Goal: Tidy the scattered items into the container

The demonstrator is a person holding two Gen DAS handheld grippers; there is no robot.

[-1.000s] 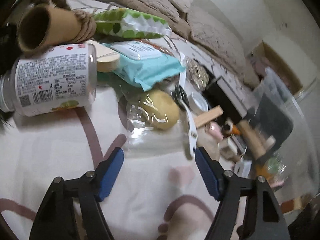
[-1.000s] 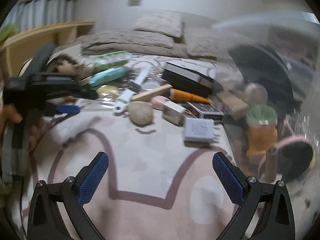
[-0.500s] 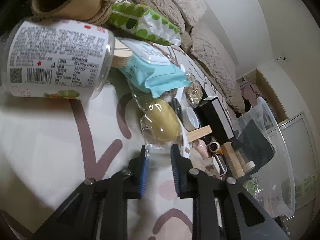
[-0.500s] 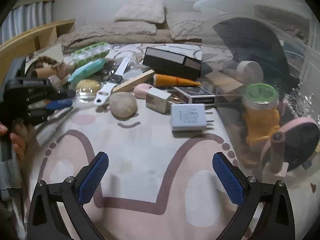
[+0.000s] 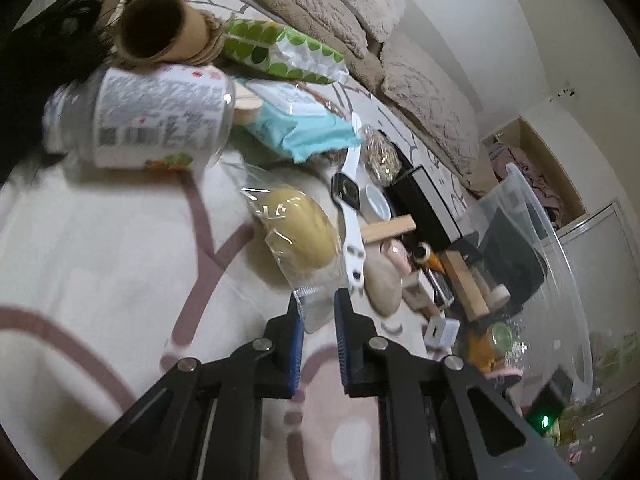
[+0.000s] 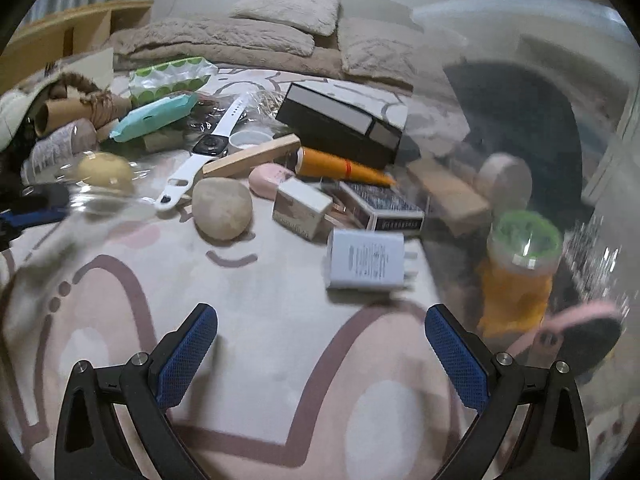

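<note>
A yellow oval item sealed in a clear bag [image 5: 296,236] lies on the patterned bedspread among the scattered things. My left gripper [image 5: 317,300] has its blue pads on the bag's near edge, and its jaws are closing with that plastic between them. In the right wrist view the same bag [image 6: 105,169] sits at the far left. My right gripper [image 6: 320,314] stands open over bare bedspread, short of a white charger [image 6: 366,260]. The clear plastic bin [image 5: 532,216] stands to the right, and through its wall [image 6: 580,184] I see an orange jar with a green lid [image 6: 520,256].
Between the bag and the bin lie a white watch [image 6: 200,164], a stone [image 6: 222,212], a wooden stick [image 6: 252,156], a black box [image 6: 340,124] and an orange tube [image 6: 336,166]. A glass jar [image 5: 148,120], a cardboard tube [image 5: 156,30] and a teal packet [image 5: 296,128] crowd the far left. Pillows line the back.
My left gripper went from wide open to closed on the near edge of the clear bag. My right gripper moved in closer to the charger and stayed open.
</note>
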